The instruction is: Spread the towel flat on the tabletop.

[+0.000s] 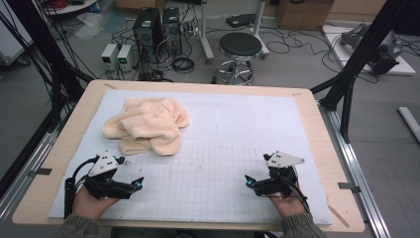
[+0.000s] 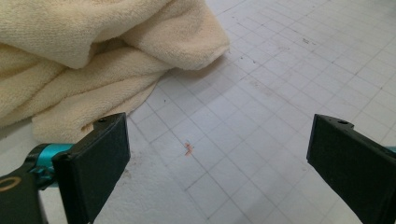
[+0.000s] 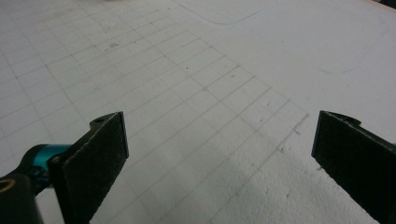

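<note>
We see a soft, fluffy cream towel [image 1: 148, 125] bunched in a lump, lying longways across the white board [image 1: 237, 129]. Our left gripper [image 1: 139, 183] and right gripper [image 1: 246, 180] are both wide open, holding nothing.

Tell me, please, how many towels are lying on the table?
1: a crumpled cream towel on the white mat's far left, ahead of the left gripper. Its folds could hide another.

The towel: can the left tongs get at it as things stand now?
Probably yes. The left tongs are open, and only bare mat lies between them and the crumpled towel; nothing blocks the way.
</note>
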Motion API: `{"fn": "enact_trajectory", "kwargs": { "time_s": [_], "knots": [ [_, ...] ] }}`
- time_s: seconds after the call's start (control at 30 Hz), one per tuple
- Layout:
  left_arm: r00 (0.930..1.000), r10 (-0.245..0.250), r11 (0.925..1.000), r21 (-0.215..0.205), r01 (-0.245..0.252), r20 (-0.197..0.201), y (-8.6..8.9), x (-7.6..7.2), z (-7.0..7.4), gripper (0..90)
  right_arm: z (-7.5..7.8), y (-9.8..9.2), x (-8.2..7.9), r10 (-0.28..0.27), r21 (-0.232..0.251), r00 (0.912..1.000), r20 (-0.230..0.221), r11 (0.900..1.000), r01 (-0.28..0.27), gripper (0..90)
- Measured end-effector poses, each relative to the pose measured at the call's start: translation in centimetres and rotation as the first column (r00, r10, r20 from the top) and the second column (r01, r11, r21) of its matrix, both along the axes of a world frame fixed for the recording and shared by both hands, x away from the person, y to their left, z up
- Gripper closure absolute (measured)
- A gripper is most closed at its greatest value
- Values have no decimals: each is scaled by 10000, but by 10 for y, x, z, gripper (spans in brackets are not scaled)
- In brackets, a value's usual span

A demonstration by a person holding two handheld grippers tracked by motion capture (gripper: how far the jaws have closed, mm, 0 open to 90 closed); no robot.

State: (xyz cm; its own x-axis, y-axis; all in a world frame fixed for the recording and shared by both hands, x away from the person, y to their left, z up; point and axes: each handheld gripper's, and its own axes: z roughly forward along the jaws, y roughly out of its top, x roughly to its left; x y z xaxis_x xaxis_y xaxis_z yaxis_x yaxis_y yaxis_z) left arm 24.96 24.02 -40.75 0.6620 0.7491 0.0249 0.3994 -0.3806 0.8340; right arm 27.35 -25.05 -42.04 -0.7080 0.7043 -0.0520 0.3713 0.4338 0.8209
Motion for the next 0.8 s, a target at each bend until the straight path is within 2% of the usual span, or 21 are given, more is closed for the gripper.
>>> {"fn": "enact_trajectory", "kwargs": {
  "time_s": [0.4,0.57,0.7,0.8],
  "knots": [
    [9999,-114,9999,-48,114,14,-2,1,0,66,-2,-3,-1,-73,148,9999,-88,9999,75,29],
    [10000,-93,9999,-49,93,24,0,-1,0,66,0,-2,-3,-14,198,10000,45,9998,14,28],
    [9999,-70,10000,-60,70,107,1,-3,1,66,1,1,-3,164,136,9998,122,9998,-165,29],
    [10000,-33,10000,-28,33,92,1,-3,1,66,5,4,-1,306,337,9994,186,9989,-312,28]
  ]
}}
